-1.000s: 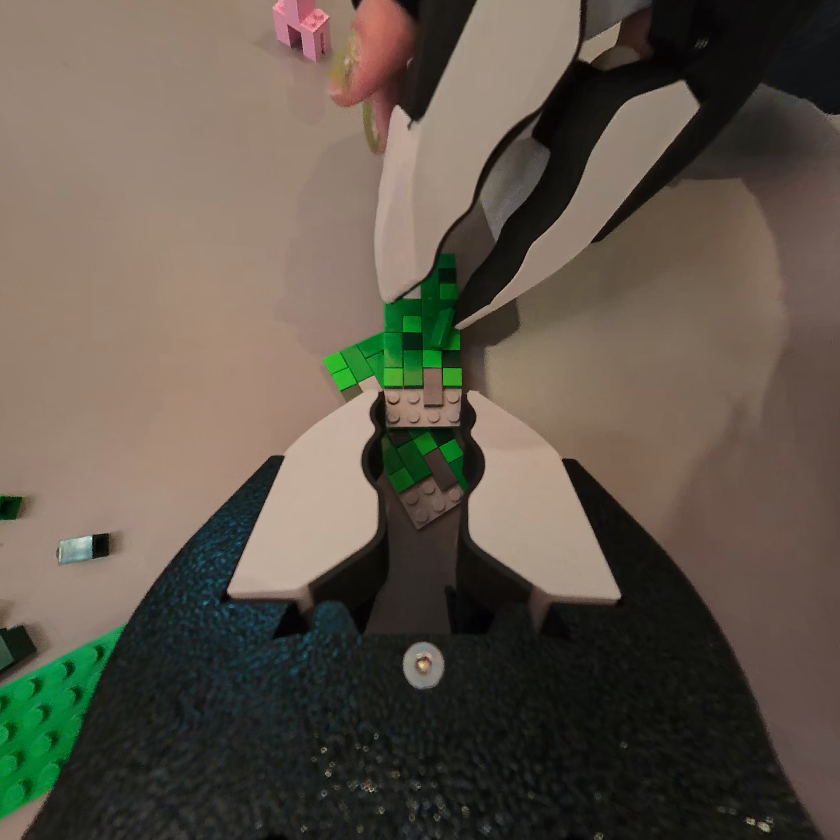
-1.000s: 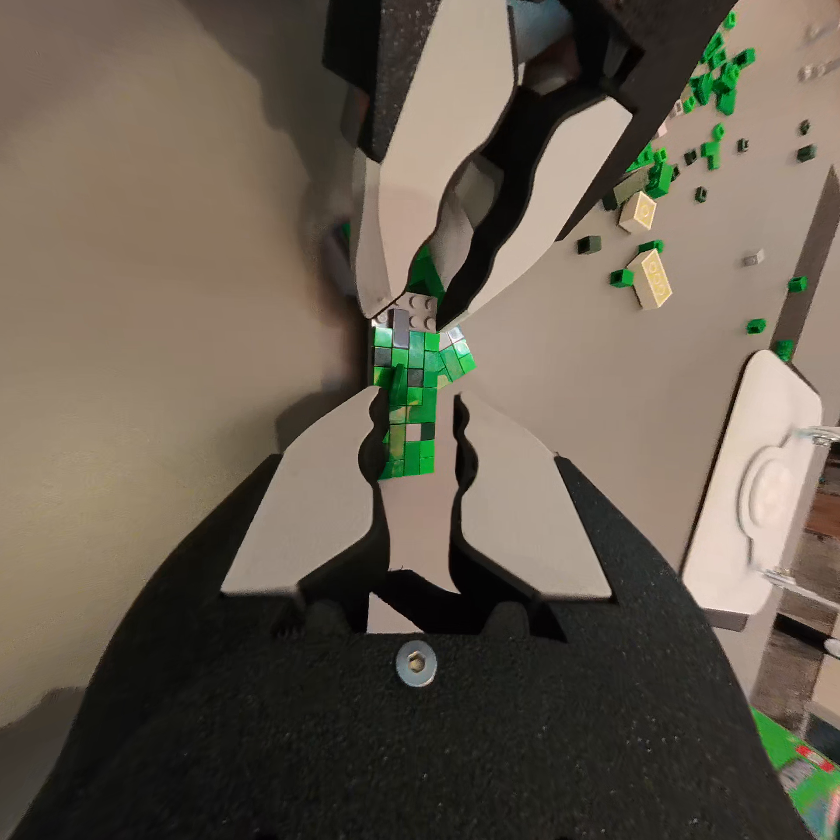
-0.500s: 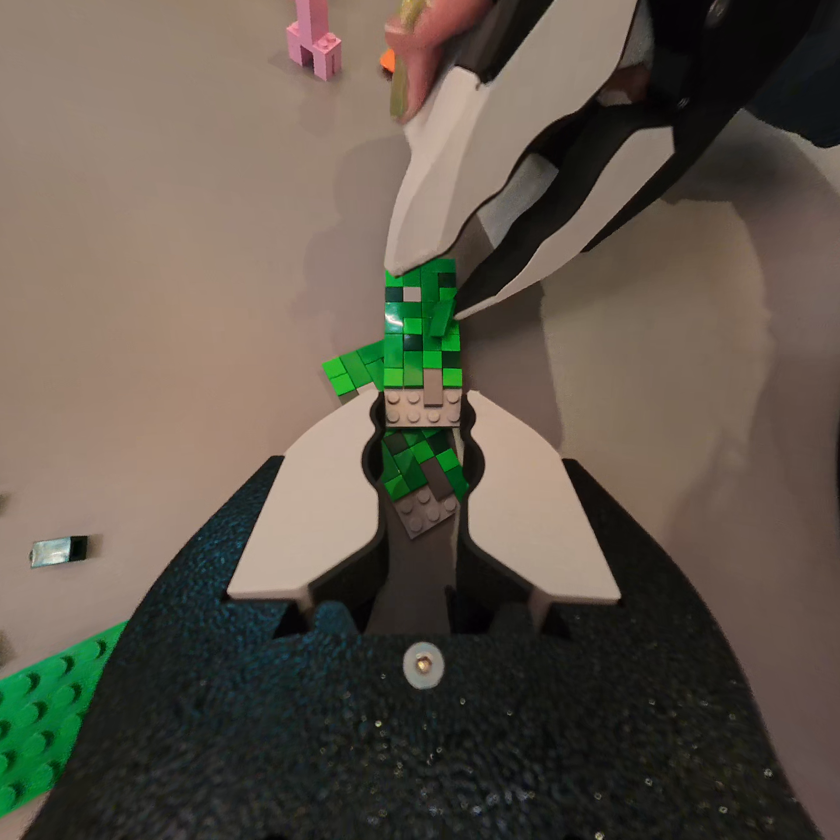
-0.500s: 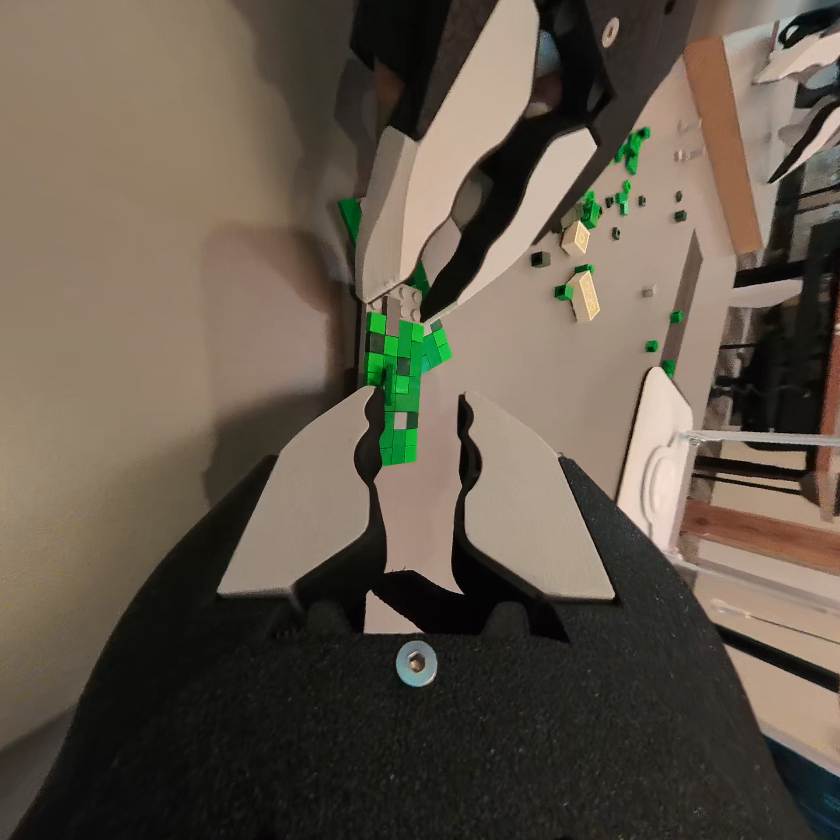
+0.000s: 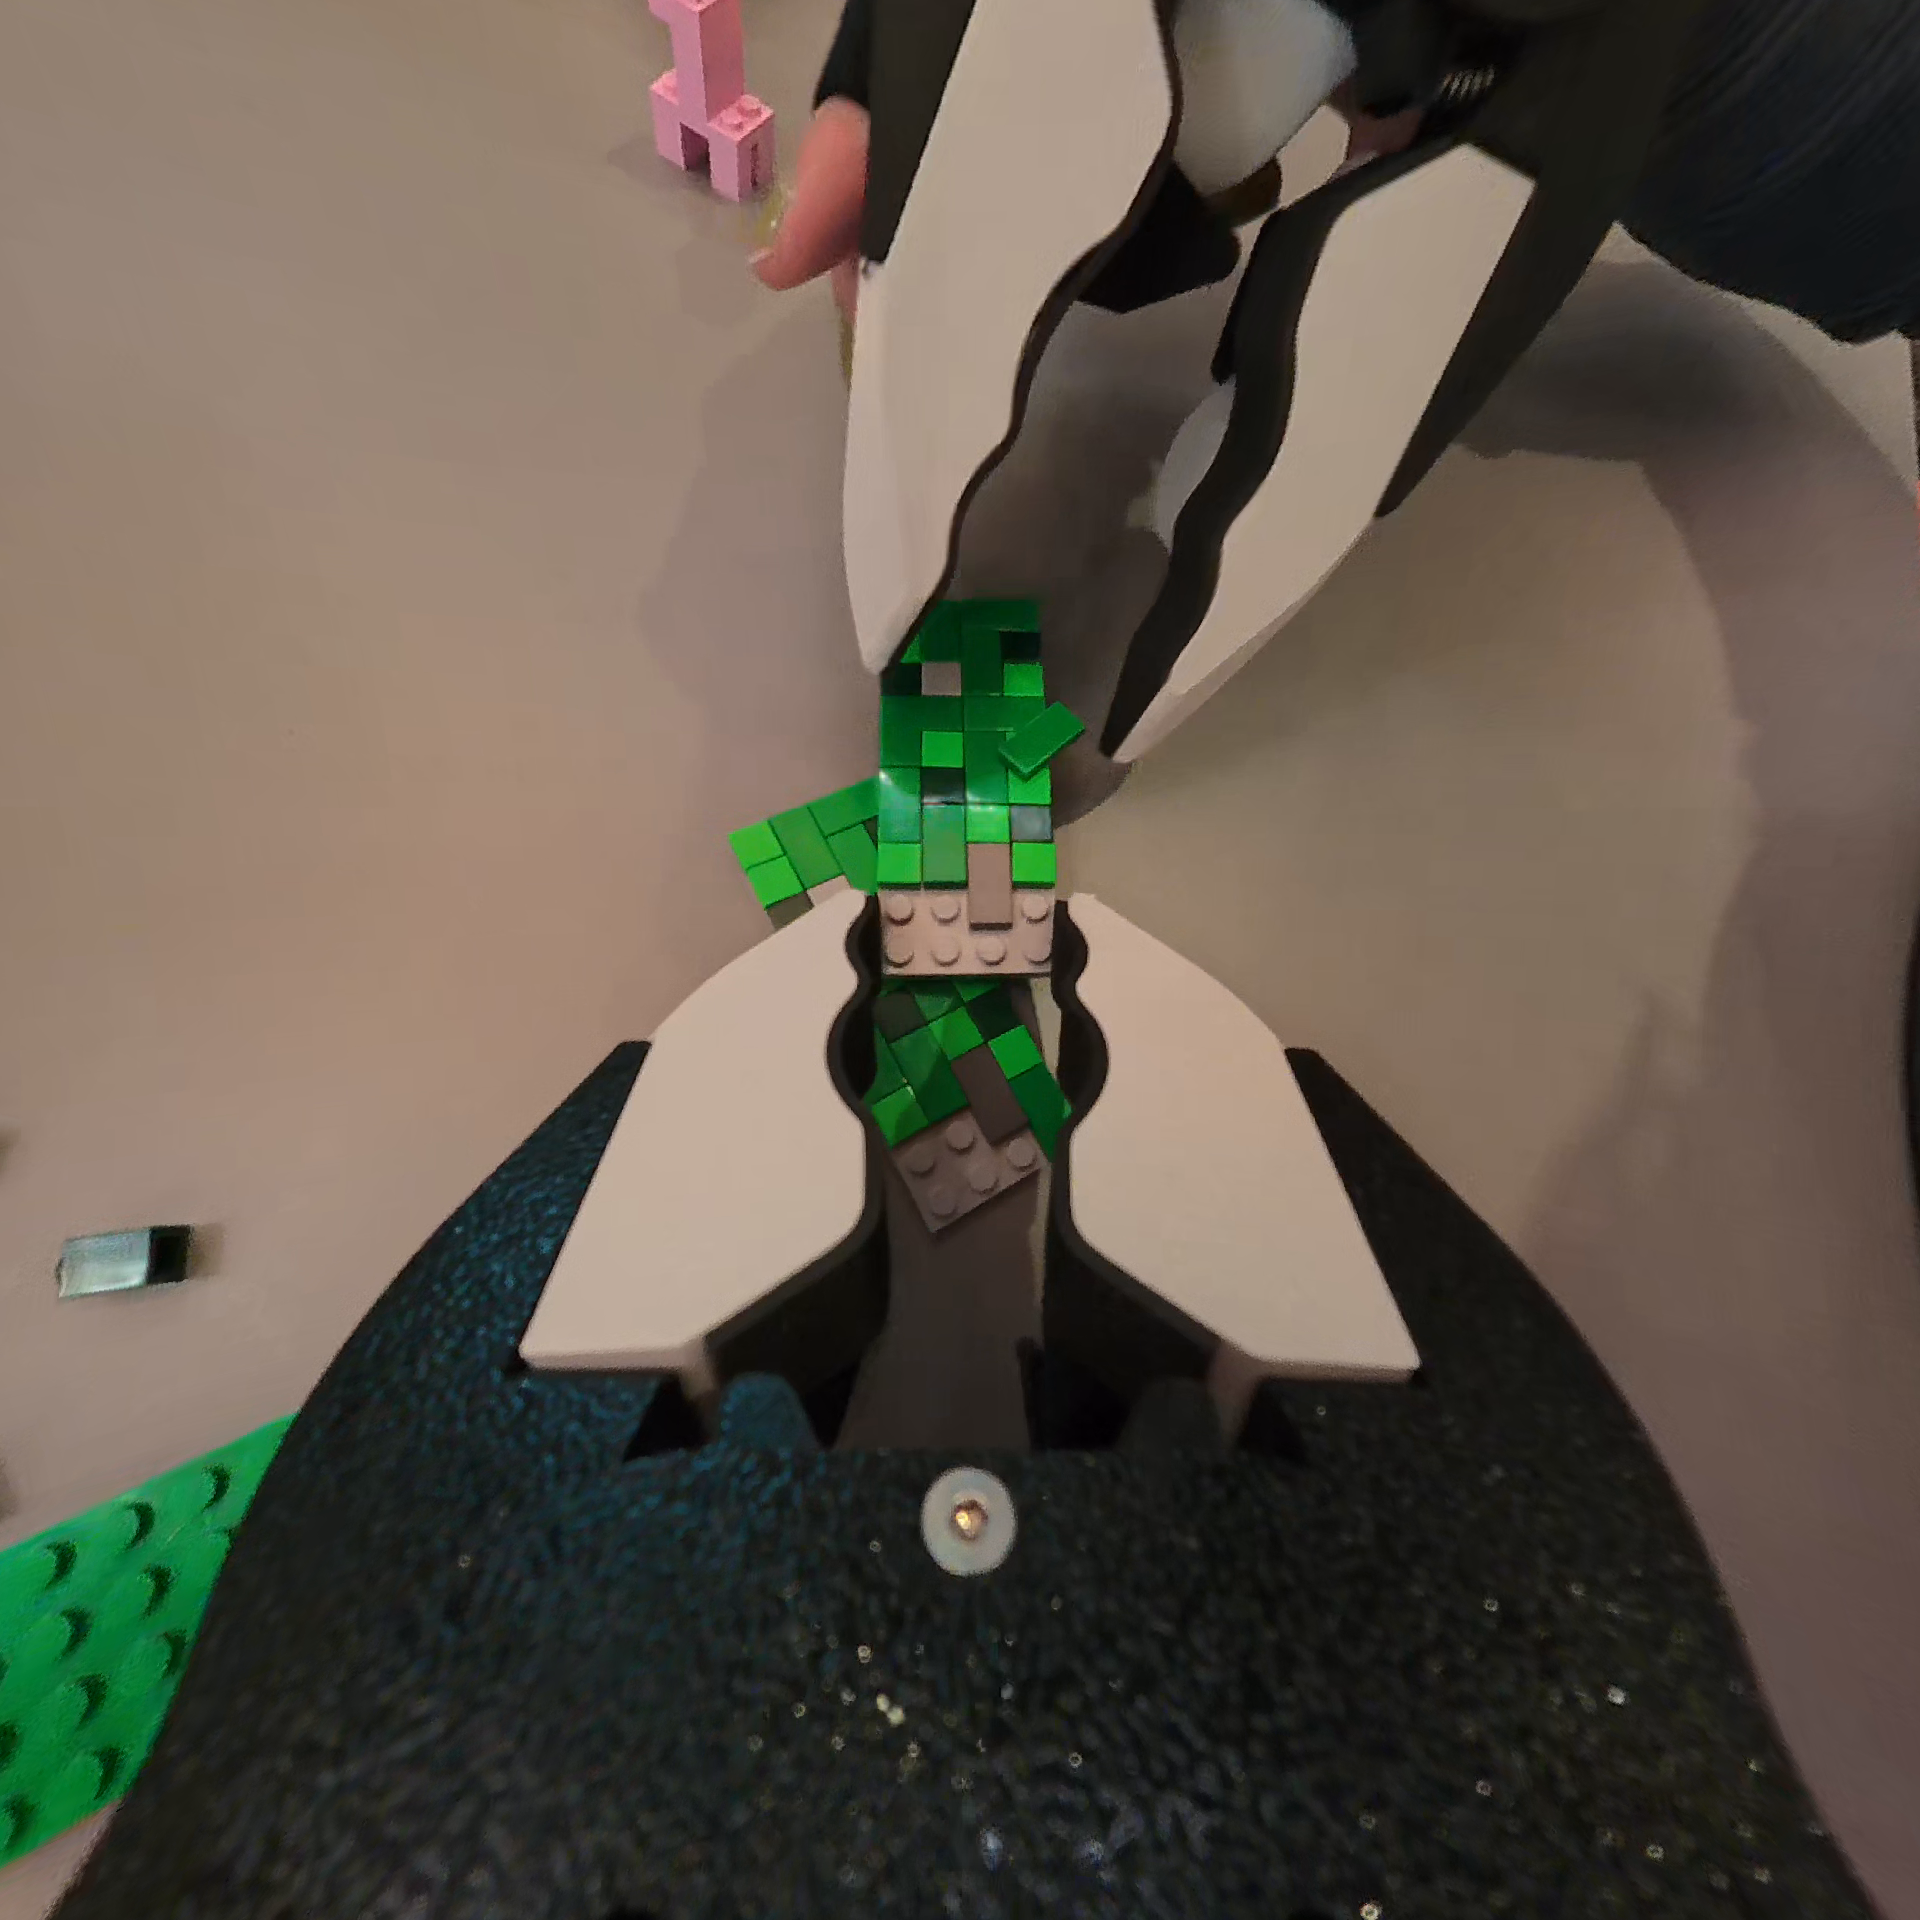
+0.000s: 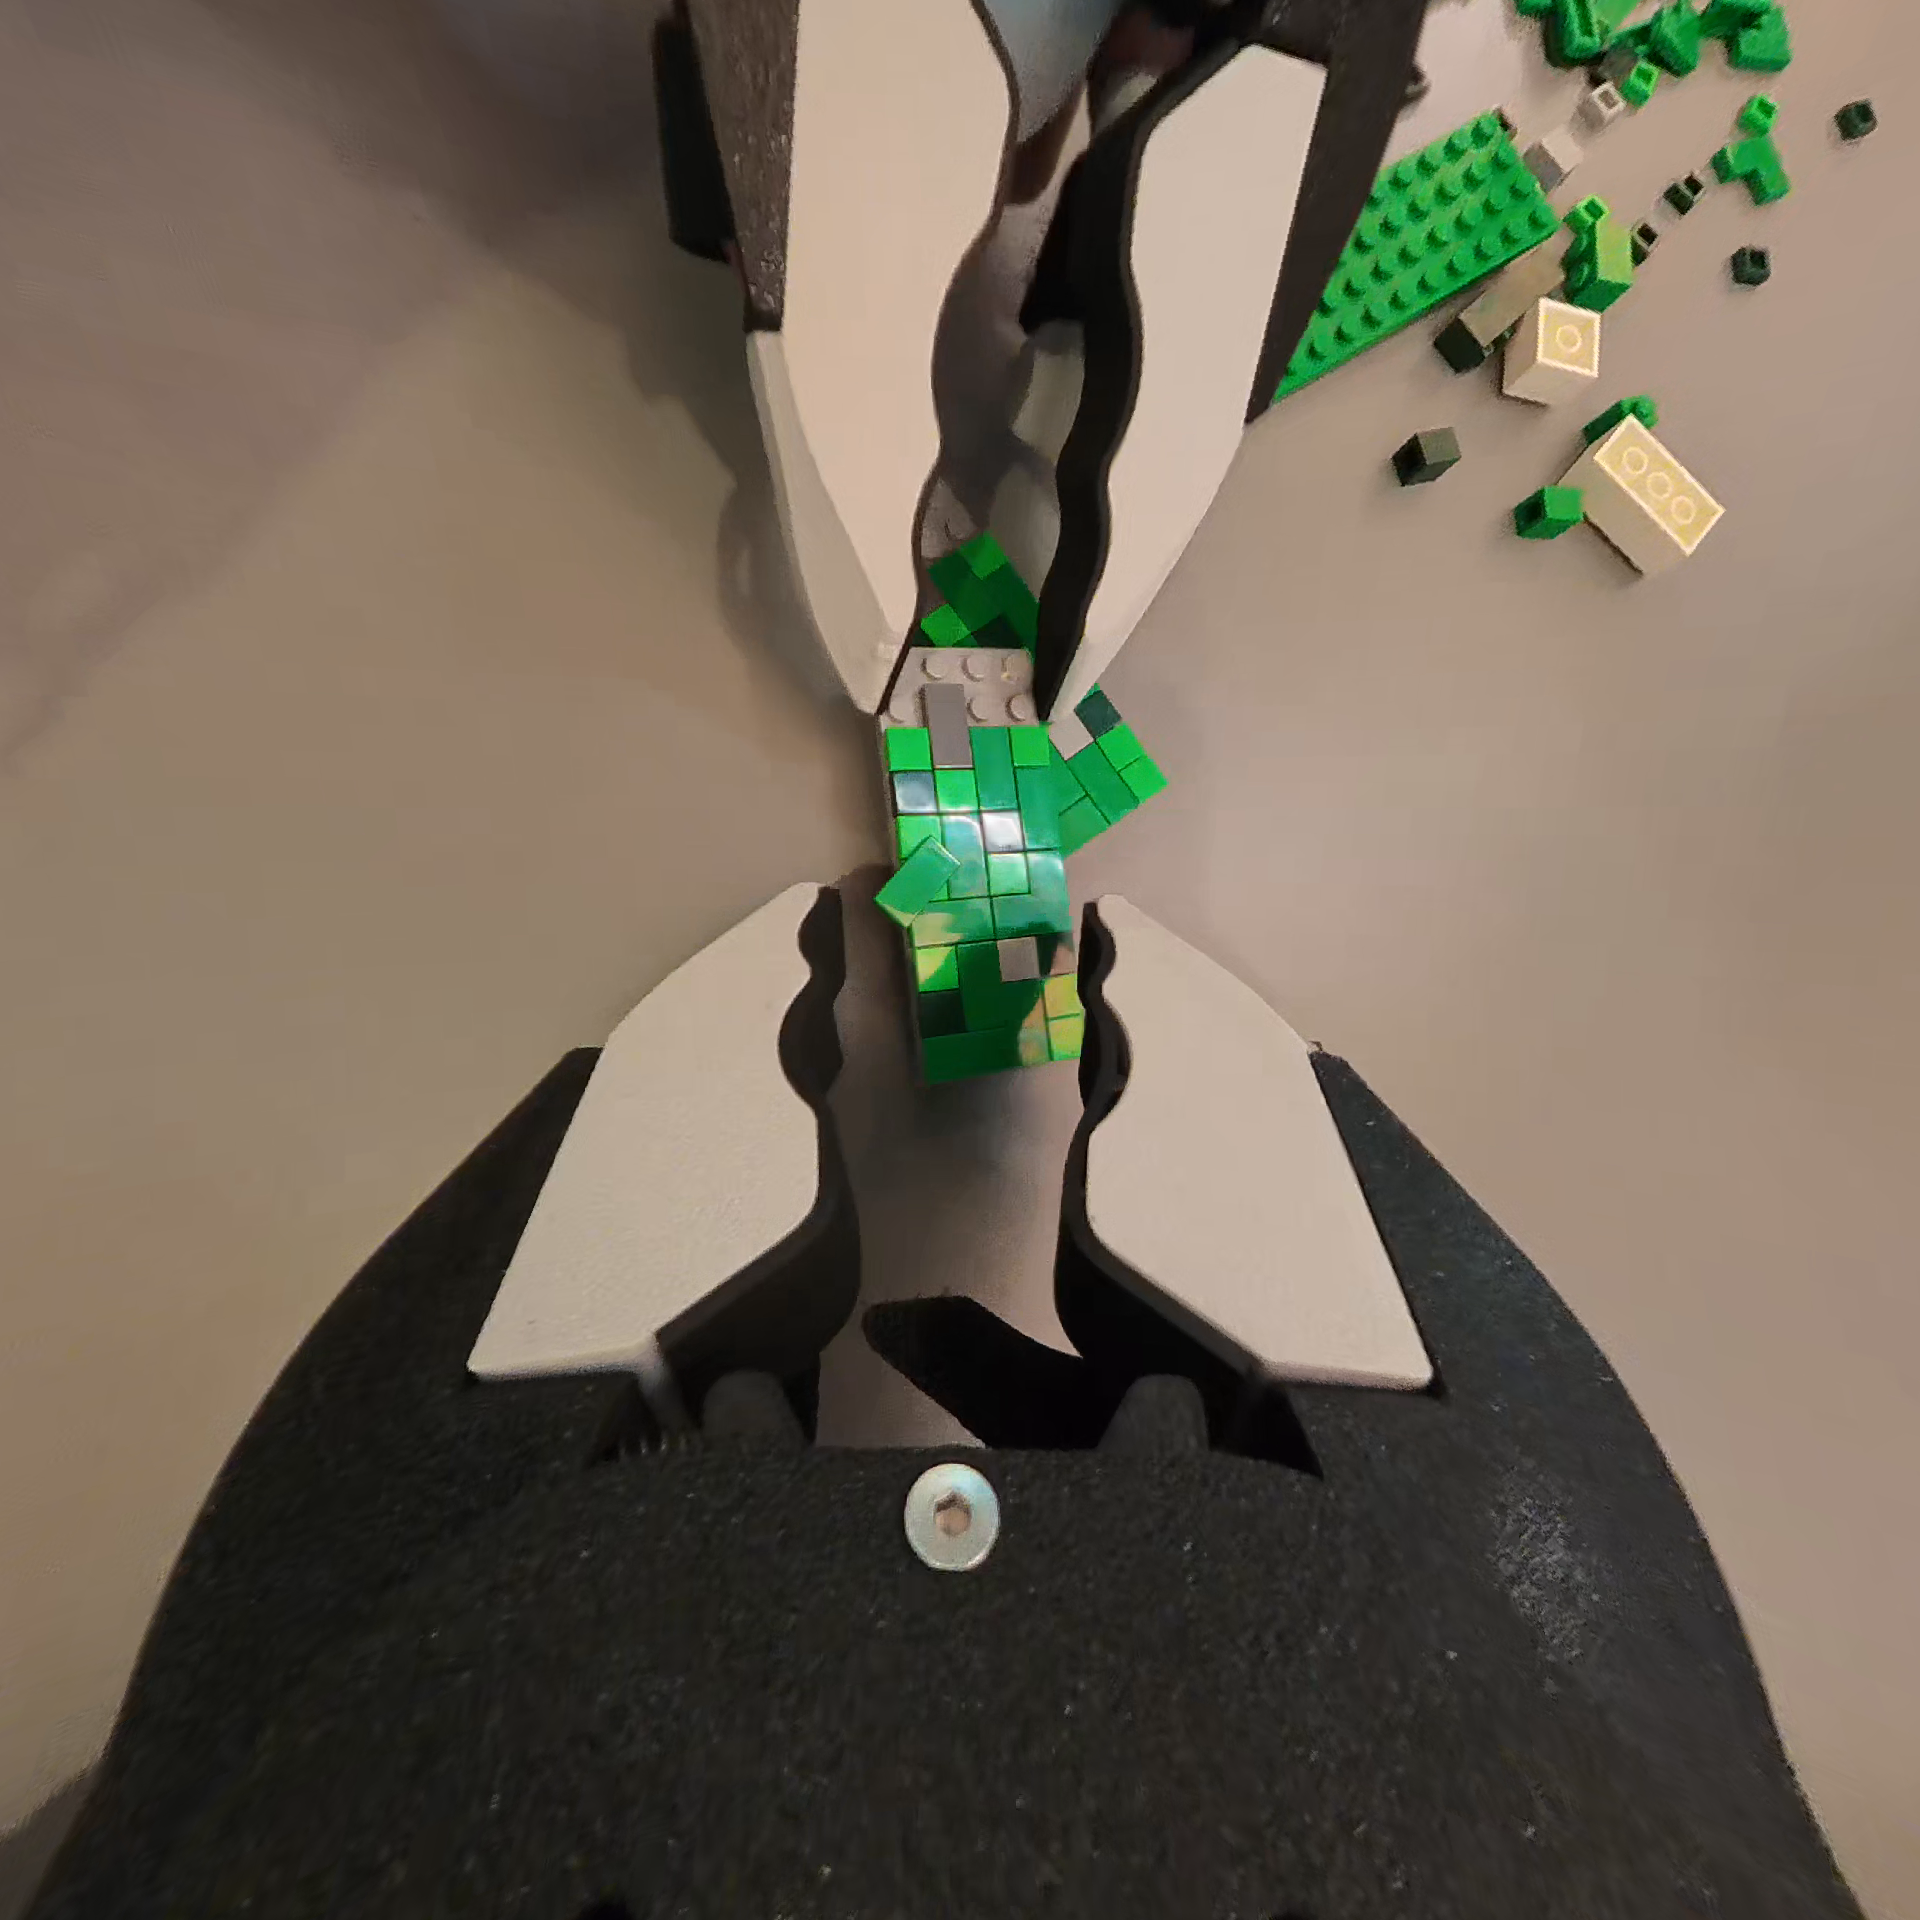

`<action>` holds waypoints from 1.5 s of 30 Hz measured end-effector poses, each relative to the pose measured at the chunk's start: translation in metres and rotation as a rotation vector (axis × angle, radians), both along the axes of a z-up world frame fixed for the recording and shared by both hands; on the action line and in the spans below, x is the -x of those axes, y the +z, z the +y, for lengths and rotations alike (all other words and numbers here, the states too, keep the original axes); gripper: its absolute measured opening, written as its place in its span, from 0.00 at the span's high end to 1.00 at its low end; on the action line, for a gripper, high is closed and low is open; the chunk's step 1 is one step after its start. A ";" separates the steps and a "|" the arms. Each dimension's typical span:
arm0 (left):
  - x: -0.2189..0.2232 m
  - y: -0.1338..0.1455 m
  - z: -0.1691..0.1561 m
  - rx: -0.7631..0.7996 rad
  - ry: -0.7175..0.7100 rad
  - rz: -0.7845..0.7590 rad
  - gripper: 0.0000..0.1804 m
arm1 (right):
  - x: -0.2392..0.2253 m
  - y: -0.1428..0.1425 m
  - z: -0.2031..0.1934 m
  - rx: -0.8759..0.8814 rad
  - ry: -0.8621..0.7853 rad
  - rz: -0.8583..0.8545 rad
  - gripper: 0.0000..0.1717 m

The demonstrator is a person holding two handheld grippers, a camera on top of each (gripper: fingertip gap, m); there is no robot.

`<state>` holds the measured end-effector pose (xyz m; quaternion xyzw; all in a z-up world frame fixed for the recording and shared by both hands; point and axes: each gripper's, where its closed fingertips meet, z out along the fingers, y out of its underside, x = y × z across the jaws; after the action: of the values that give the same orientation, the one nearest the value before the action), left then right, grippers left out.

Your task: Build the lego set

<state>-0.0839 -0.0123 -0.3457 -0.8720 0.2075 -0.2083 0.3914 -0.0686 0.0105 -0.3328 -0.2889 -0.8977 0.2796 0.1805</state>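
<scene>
Green tiled brick figure point(image 5: 966, 790) — held above the bench point(image 5: 364, 623), a loose green tile point(image 5: 1042, 738) askew on its face. Your left hand-held gripper point(image 5: 966, 935) pinches its grey studded end, pads pressed on both sides. Your right hand-held gripper point(image 6: 956, 935) faces it from opposite, jaws wider than a moment ago — they straddle the far end, one pad clearly apart, gripping nothing.
</scene>
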 end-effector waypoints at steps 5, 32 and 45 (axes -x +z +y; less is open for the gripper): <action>-0.007 0.015 -0.004 -0.078 -0.084 -0.020 0.83 | -0.008 0.009 -0.001 0.135 -0.003 -0.003 0.72; 0.030 0.066 0.009 -0.134 0.288 0.093 0.83 | 0.032 0.076 0.026 1.531 -0.767 -0.296 0.82; 0.039 0.050 0.008 -0.076 0.325 0.073 0.83 | 0.049 0.061 0.024 1.591 -0.777 -0.442 0.96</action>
<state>-0.1224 -0.0041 -0.2952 -0.8857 0.0857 -0.1024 0.4447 -0.1178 0.0345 -0.2717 -0.6570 -0.2939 0.6740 -0.1666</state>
